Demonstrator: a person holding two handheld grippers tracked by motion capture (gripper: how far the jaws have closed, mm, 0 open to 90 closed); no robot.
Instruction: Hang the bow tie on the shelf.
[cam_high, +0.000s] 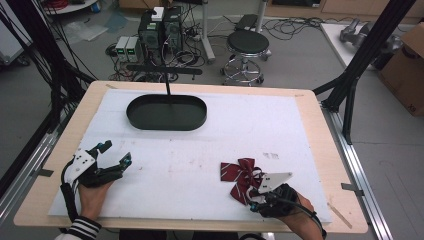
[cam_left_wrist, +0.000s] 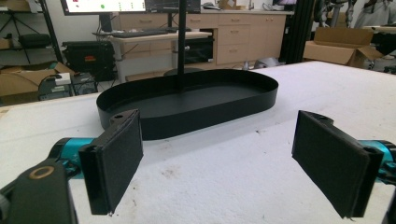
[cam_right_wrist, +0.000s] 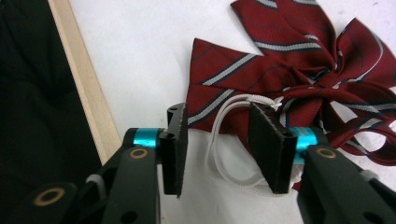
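Right gripper (cam_right_wrist: 217, 149): nearest the lens in the right gripper view – its two black jaws stand partly apart over the near right part of the table, with a gap between them; the pads press on nothing.
Between the jaws: a white cord loop (cam_right_wrist: 219, 154) lies on the white sheet in the gap, running up to the bow; whether it touches a pad cannot be told.
Bow tie (cam_high: 242, 175): dark red with pale stripes, lying flat on the white sheet (cam_high: 200, 150) at the near right, just beyond the right gripper's jaw tips.
Left gripper (cam_high: 112, 157): held at the near left of the table, jaws wide apart with nothing between them – pointing towards the tray.
Tray (cam_high: 135, 116): black, oval, low-walled, at the far middle of the sheet, well apart from the bow tie.
Tray contents: a thin black post (cam_left_wrist: 181, 42) rises from its floor; otherwise the floor is bare.
Table (cam_high: 310, 107): pale wooden edge showing around the sheet.
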